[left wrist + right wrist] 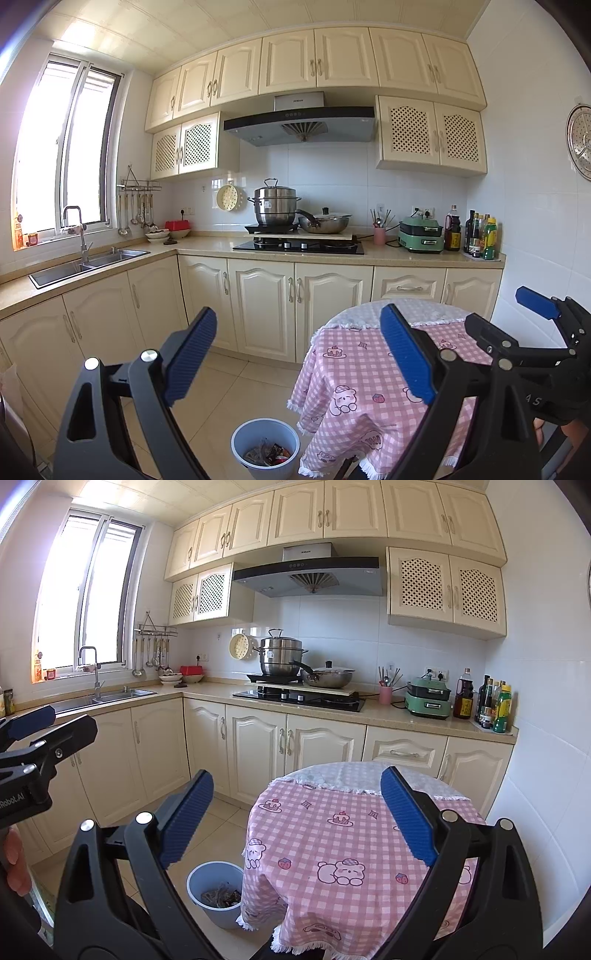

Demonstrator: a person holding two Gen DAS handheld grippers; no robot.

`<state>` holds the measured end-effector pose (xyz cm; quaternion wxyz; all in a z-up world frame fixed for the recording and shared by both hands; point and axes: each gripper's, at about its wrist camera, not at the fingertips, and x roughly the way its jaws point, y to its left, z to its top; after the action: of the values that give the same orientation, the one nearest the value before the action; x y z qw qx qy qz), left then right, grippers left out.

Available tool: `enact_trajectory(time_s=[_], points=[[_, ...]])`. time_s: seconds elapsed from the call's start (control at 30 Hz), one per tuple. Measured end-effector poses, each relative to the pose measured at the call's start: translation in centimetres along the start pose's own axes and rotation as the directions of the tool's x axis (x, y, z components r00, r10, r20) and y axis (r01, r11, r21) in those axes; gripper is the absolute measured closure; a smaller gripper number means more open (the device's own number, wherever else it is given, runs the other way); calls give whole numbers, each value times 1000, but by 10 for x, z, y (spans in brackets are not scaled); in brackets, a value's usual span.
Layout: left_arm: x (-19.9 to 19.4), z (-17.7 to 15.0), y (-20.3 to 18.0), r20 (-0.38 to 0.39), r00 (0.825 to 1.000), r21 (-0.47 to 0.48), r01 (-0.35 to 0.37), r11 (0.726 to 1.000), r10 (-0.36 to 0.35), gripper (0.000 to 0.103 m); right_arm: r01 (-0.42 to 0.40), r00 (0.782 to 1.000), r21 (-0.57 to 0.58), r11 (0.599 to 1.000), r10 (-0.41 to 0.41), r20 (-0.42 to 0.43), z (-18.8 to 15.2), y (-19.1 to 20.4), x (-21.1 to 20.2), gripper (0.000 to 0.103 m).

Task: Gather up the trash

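Both tools are held wide apart and empty: the left tool (299, 354) and the right tool (297, 814) touch nothing. The round counter (332, 805) is seen beyond them, and the trash bin (265, 448), with wrappers inside, stands on the floor at its near left.

We see only part of the blue bin (214, 890) below the right gripper's jaws: the pink tablecloth (332, 834) overhangs its near side. What lies in it is too jumbled to name. Right of the left gripper's jaws, the steamer tray (581, 142) is cut by the edge. The bottles' (495, 705) labels are unreadable to us.
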<state>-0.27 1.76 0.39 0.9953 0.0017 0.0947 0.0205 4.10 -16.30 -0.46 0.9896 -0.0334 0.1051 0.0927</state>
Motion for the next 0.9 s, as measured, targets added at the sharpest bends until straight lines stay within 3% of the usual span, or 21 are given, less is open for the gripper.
enact_trajectory(time_s=[0.9], points=[[1,-3,0,-11,1000,6,6,1000,-6,15,-6,1000,5,1000,6,-19,-6,2,1,12]])
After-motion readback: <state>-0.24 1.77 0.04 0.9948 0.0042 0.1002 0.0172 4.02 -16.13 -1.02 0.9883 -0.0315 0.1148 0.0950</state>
